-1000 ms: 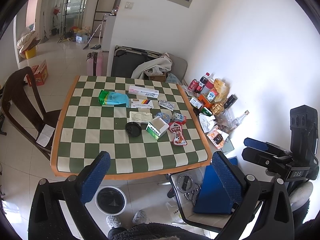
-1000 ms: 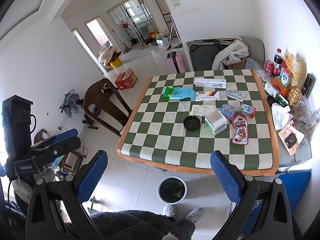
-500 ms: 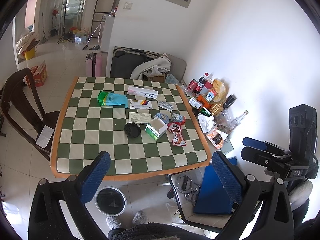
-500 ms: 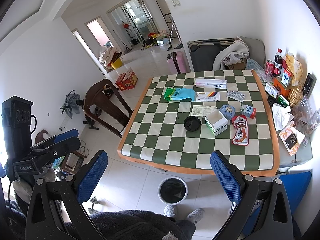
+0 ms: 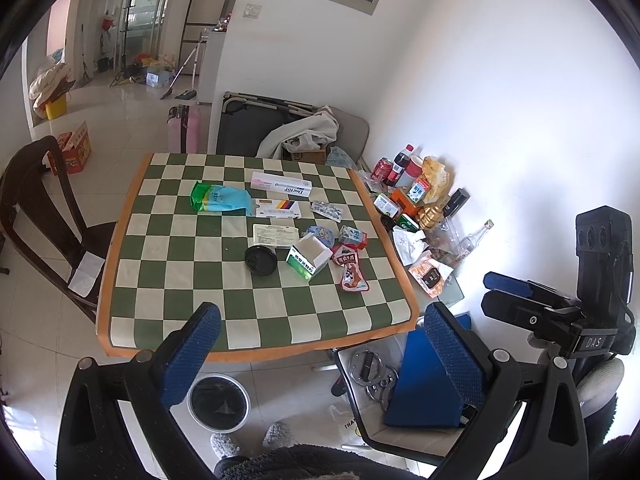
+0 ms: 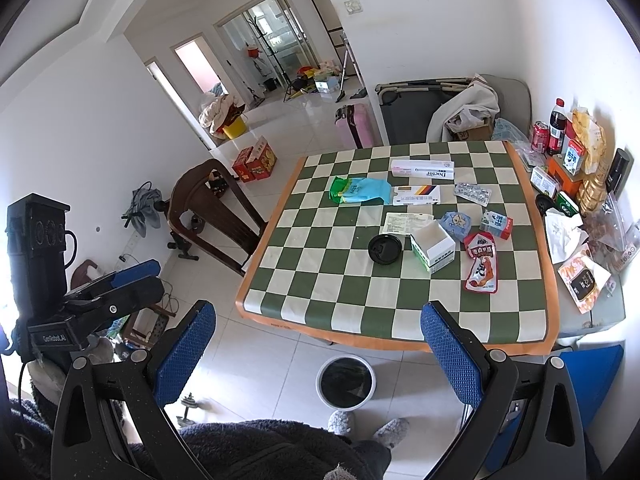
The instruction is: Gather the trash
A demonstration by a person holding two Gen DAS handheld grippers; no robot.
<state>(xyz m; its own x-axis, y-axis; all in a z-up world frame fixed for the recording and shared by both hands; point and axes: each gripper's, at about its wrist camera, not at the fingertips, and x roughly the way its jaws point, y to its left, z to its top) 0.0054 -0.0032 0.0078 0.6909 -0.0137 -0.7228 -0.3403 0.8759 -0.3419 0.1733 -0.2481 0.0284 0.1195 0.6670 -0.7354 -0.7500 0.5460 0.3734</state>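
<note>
We barely shift, view drifting slightly back; nothing collected yet. Left tongs (image 5: 320, 348) and right tongs (image 6: 320, 344) both apart, empty. Trash like the red wrapper (image 6: 482, 264) lies on the surface (image 6: 360, 292); bin (image 6: 346, 380) on floor.

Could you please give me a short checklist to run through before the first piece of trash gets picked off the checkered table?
1. Left gripper open and empty: ok, its blue pads stand wide apart with nothing between.
2. Right gripper open and empty: ok, same.
3. Trash bin ready: ok, it stands open on the floor at the table's near edge.
4. Trash reachable: not ok yet, both grippers hang short of the table.
5. First target free to grasp: ok, the red snack wrapper lies flat, nearest the front and apart from the open white box.
6. Black lid is trash: cannot tell.
</note>
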